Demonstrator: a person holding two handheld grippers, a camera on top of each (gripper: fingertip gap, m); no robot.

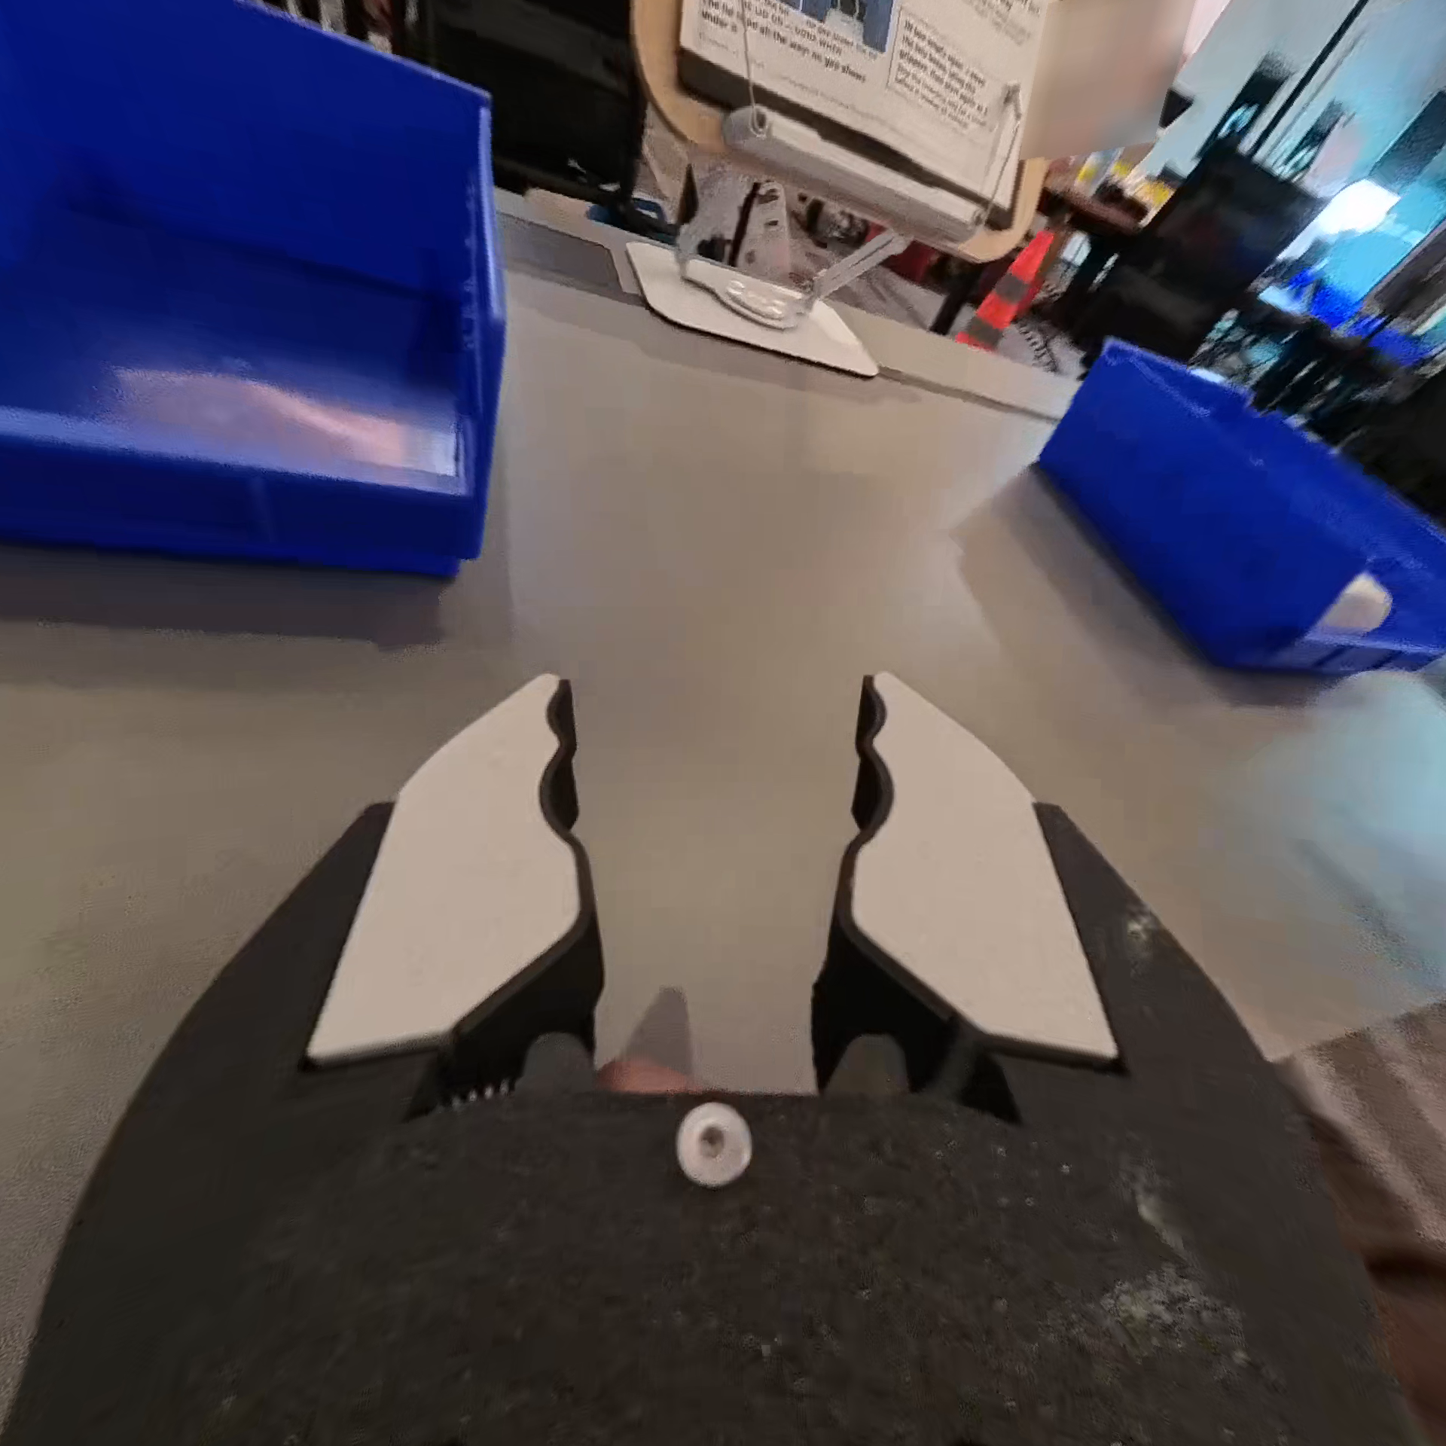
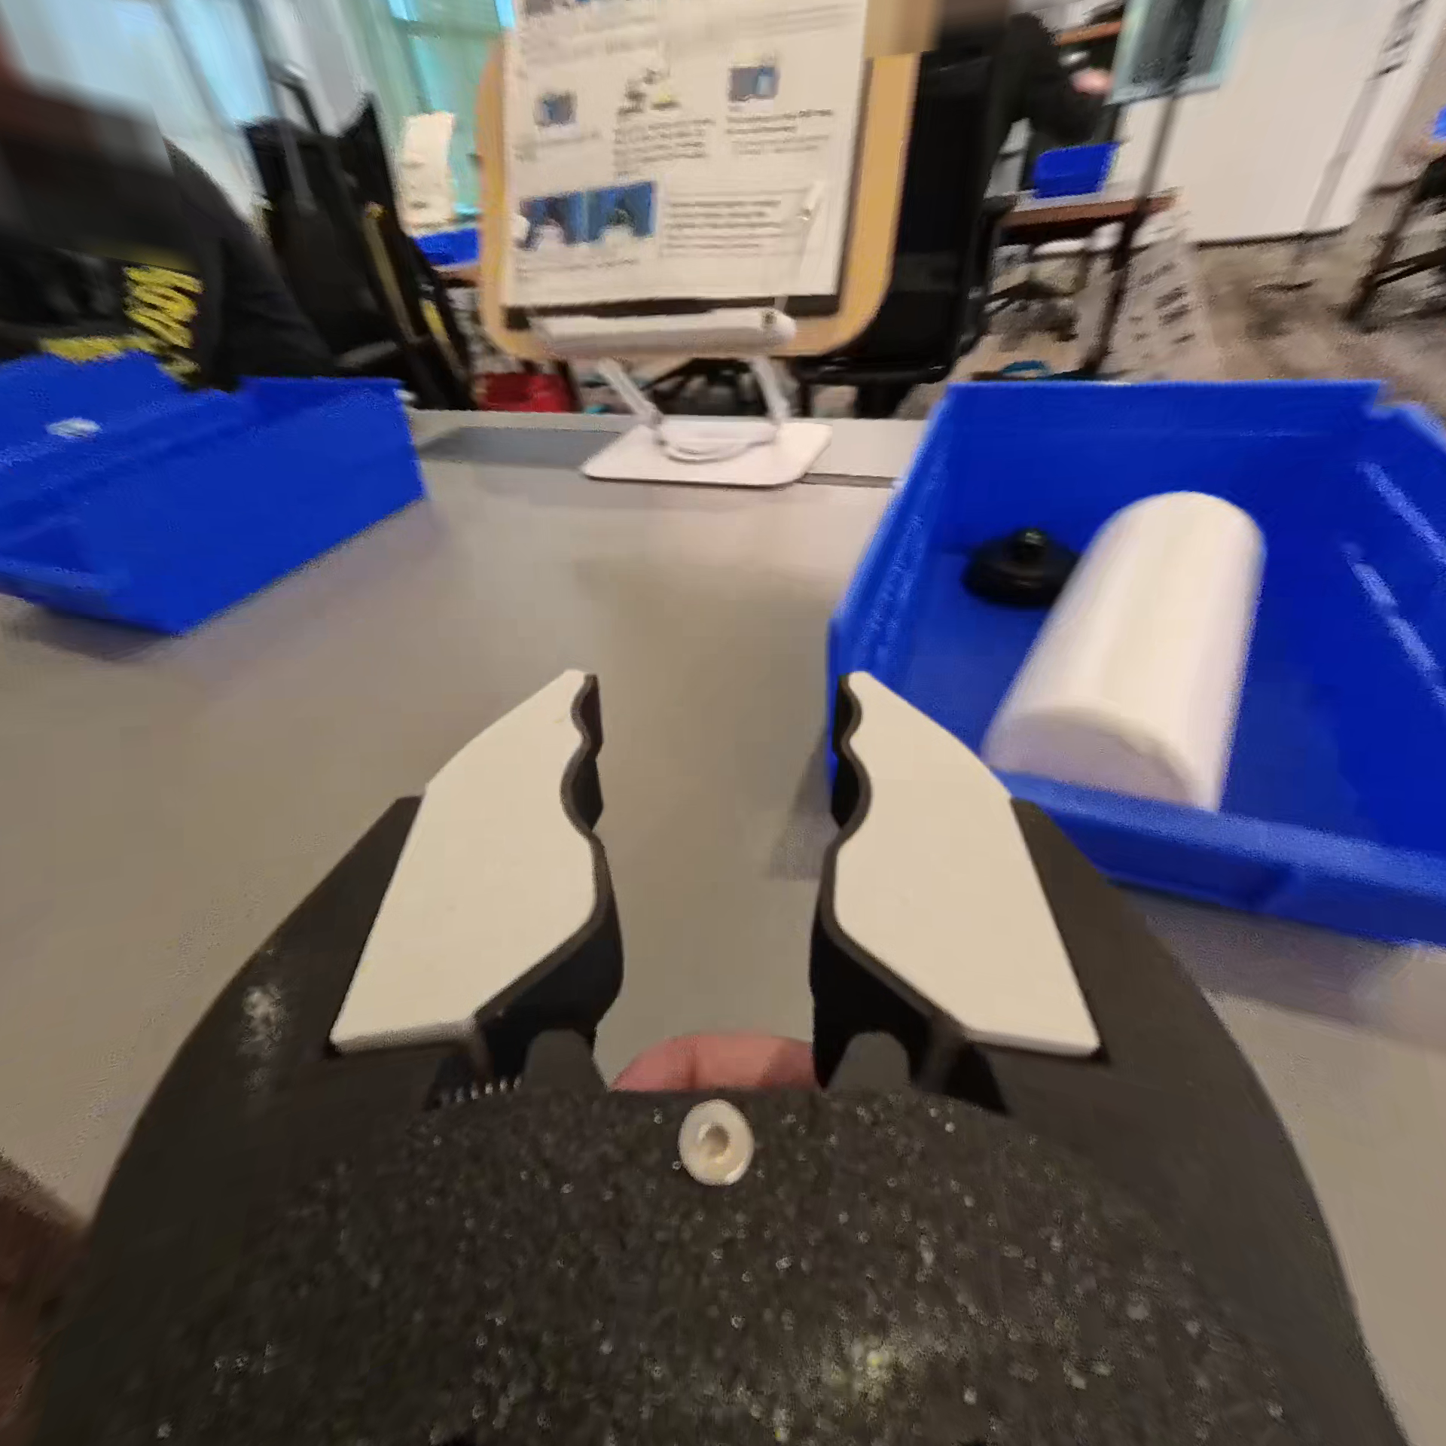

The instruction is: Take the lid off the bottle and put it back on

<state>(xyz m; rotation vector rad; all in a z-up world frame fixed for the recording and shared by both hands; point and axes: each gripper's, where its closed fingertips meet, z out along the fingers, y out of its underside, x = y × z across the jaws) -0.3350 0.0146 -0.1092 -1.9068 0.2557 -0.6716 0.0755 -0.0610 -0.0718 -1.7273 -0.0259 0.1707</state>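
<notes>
A white bottle lies on its side in a blue bin at the right of the right wrist view. A black lid rests in the same bin, just behind the bottle's far end. My right gripper is open with nothing between its fingers, above the grey table just left of that bin. My left gripper is open with nothing between its fingers, above the bare table between two blue bins. The bottle and lid do not show in the left wrist view.
A second blue bin stands at the left; it also shows in the left wrist view. The bottle's bin shows at the right of that view. A white stand with a printed sheet stands at the table's far edge. A person in dark clothing is behind the left bin.
</notes>
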